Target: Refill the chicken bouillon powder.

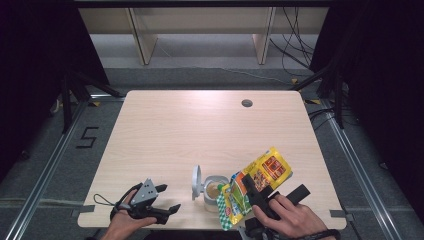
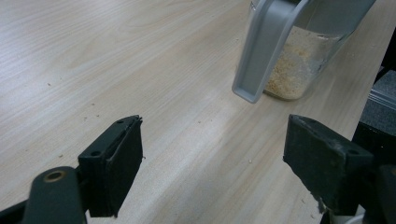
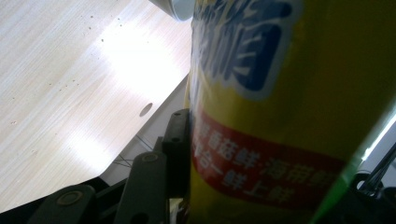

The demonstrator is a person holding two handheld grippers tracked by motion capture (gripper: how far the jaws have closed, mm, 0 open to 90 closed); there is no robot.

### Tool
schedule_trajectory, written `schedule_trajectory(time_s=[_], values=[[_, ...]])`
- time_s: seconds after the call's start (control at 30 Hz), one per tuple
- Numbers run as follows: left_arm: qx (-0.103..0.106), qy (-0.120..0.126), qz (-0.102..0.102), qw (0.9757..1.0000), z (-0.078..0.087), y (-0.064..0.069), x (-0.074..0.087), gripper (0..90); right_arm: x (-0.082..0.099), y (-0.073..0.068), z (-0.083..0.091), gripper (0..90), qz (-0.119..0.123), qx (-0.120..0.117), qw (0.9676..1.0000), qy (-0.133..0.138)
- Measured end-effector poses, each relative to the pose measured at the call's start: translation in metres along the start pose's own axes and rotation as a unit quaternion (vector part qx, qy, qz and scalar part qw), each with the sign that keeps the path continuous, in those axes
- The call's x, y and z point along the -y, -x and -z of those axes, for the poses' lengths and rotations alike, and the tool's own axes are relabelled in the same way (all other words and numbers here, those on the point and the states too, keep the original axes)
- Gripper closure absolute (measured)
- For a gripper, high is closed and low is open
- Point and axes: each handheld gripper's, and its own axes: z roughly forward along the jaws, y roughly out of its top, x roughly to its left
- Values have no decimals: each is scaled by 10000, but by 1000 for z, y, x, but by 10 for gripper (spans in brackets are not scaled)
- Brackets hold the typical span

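grey floor (image 1: pixel 65 150), pale wood table (image 1: pixel 200 130), black curtains (image 1: pixel 30 60)

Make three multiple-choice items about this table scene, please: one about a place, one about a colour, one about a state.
1. Where does the clear container stand on the table?
A. near the far edge, by the round hole
B. near the near edge, between the two grippers
C. at the far left corner

2. What is the main colour of the snack bag?
A. yellow
B. blue
C. white

3. In what state is the container's grey lid?
A. closed flat on top
B. lying apart on the table
C. flipped open, standing up at the side

Answers:
1 B, because the high view shows it close to the near edge, between the left gripper and the right gripper.
2 A, because yellow covers most of the bag, with red and green parts.
3 C, because the lid rises beside the open mouth, with pale crumbs inside.
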Motion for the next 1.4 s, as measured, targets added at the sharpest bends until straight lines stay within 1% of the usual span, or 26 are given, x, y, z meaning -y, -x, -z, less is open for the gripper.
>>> schedule_trajectory(time_s=[0.03, 0.07, 0.13, 0.17, 0.2, 0.27, 0.3, 0.33, 0.37, 0.4, 0.43, 0.47, 0.57, 0.6, 0.7, 0.73, 0.83, 0.9, 0.93, 1.0, 1.03, 1.2, 1.3, 1.33, 1.37, 1.4], values=[[0, -3, 0, 10000, 0, 0, 0, 191, 1, 1, -1, 641, 113, 32, 9999, 48], [-41, -6, -29, 10000, 0, 0, 0, 190, 2, 1, -1, 640, 95, -14, 9999, 60], [-69, 10, -30, 10000, -1, -1, 0, 191, 2, -2, 0, 641, -134, -92, 9999, -3], [-29, -30, -39, 10000, 0, -1, 0, 191, 2, 0, 1, 641, -57, -110, 9999, 6], [-15, -16, -32, 10000, 0, -1, 0, 190, 2, -1, 0, 641, -47, -77, 10000, 16], [-4, -1, -2, 10000, 0, 0, 0, 190, 2, 1, 1, 641, 106, 30, 9999, 30], [-25, -22, -30, 10000, 0, -1, 0, 191, 2, 2, 0, 641, 104, -23, 9999, 64], [-59, -11, -41, 10000, 0, -1, 0, 190, 2, 0, 1, 641, -5, -46, 10000, 30], [-61, -15, -41, 10000, 0, -1, 0, 191, 2, -1, 1, 641, 8, -23, 10000, 35], [-62, -9, -38, 10000, 0, -1, 0, 191, 2, 0, 1, 641, -4, -69, 10000, 32], [-34, 65, 11, 10000, -1, 0, 1, 191, 2, 0, 1, 641, -15, -57, 10000, 41], [6, 0, 0, 10000, 0, -1, 0, 191, 2, -2, 0, 641, -41, -56, 10000, 23], [-64, -10, -33, 10000, 0, -1, 0, 191, 2, -2, 1, 642, -68, -58, 9999, 46], [-35, 65, 12, 10000, -1, 0, 1, 191, 1, -1, 1, 641, -53, -81, 10000, 23], [-7, -17, -25, 10000, 0, -1, 0, 190, 1, 0, 3, 641, -53, -50, 10000, 4], [-27, 61, 7, 10000, -1, -1, 1, 191, 1, 0, 2, 641, -48, -29, 10000, 6], [-65, -12, -30, 10000, 0, -1, 0, 191, 1, 0, 2, 642, -30, -12, 10000, 13], [-9, 24, 3, 10000, 0, -1, 0, 190, 1, 0, 2, 642, -24, -21, 10000, 27], [5, 3, 5, 10000, 0, -1, 0, 190, 1, 0, 1, 641, -34, -112, 9999, 17], [9, -28, -30, 10000, 0, -1, 0, 190, 2, 1, 0, 641, 80, -94, 9999, 65], [7, -22, -20, 10000, 0, -1, 0, 190, 1, 0, 1, 641, -14, -96, 9999, 34], [17, 1, 31, 10000, 0, -1, 0, 190, 1, 0, 1, 641, -13, -113, 9999, 34], [23, -8, 5, 10000, 0, -1, 0, 190, 2, 1, 1, 641, 29, -40, 10000, 27], [14, -2, 3, 10000, 0, -1, 0, 190, 2, 1, 1, 642, -15, -69, 10000, 35], [-32, 60, 36, 10000, -1, 0, 1, 190, 2, 1, 1, 642, 79, -19, 10000, 16], [-14, 87, 43, 10000, -2, 0, 1, 190, 2, 1, 0, 642, 83, -11, 10000, 24]])
